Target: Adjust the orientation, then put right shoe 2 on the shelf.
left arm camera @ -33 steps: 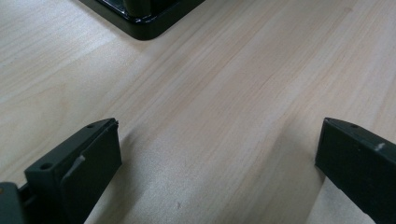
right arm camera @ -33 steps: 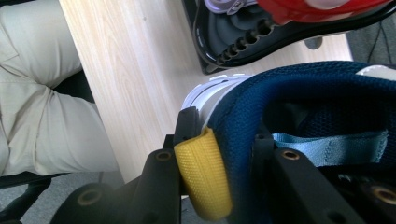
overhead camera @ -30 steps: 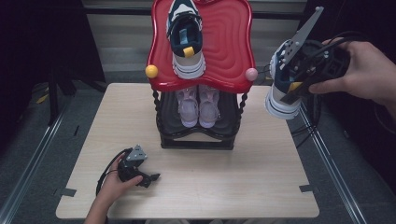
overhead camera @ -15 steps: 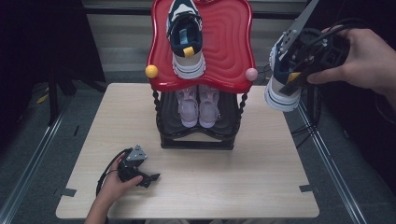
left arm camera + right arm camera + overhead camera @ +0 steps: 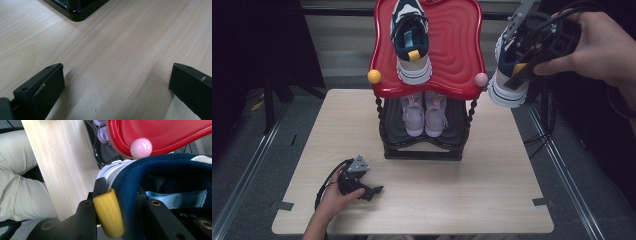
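A navy and white sneaker [image 5: 508,75] with a yellow heel tab [image 5: 108,216] hangs in the air right of the red top shelf [image 5: 462,45]. My right gripper [image 5: 526,55] is shut on its heel collar [image 5: 130,195]. A matching sneaker [image 5: 411,42] lies on the red shelf, heel toward me. A pale pink pair [image 5: 426,111] sits on the black lower tier. My left gripper [image 5: 364,190] rests on the wooden table [image 5: 492,170] near the front left, open with only bare wood [image 5: 115,75] between its jaws.
The shoe rack has a yellow knob [image 5: 374,76] and a pink knob [image 5: 481,79] at its front corners; the pink knob [image 5: 141,147] is close to the held sneaker. The rack's black base [image 5: 75,10] lies ahead of the left gripper. A person's legs [image 5: 20,182] show beside the table edge.
The right gripper has carried the sneaker upward and slightly left, closer to the red shelf's right edge. The left gripper has stayed still on the table.
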The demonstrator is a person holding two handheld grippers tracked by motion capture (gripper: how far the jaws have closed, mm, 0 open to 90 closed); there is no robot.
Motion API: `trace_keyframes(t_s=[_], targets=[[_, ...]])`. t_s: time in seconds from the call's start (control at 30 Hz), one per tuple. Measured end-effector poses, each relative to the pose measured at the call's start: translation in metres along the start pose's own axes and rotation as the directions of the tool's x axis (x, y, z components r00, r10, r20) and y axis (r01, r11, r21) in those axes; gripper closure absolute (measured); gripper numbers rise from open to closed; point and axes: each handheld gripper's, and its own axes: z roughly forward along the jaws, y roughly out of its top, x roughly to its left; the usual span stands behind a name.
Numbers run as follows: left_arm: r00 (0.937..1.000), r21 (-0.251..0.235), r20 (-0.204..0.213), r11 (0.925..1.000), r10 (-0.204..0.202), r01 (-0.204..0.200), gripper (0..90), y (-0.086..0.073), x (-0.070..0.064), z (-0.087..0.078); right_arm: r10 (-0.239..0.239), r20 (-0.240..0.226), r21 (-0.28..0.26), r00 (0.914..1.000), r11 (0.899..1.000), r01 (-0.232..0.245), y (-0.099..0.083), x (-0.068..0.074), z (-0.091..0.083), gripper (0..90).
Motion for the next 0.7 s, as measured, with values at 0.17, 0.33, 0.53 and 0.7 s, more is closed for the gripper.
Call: trace_keyframes(t_s=[0.17, 0.33, 0.53, 0.7], targets=[[1.0000, 0.001, 0.000, 1.0000, 0.002, -0.002, 0.0, 0.000, 0.000, 0.000, 0.006, 0.009, -0.011, 0.9999, 1.000, -0.006, 0.009, -0.002, -0.007, 71.7], [1.0000, 0.000, 0.000, 1.0000, 0.000, 0.000, 0.0, 0.000, 0.000, 0.000, -0.006, 0.016, -0.015, 0.9998, 1.000, 0.007, 0.018, -0.004, -0.006, 71.7], [1.0000, 0.001, 0.002, 1.0000, -0.002, 0.002, 0.0, 0.000, 0.000, 0.000, -0.023, 0.021, -0.024, 0.9995, 0.999, 0.023, 0.028, -0.007, -0.004, 71.7], [1.0000, 0.000, 0.000, 1.0000, 0.000, 0.000, 0.0, 0.000, 0.000, 0.000, -0.036, 0.029, -0.026, 0.9989, 0.999, 0.036, 0.039, -0.008, -0.003, 71.6]])
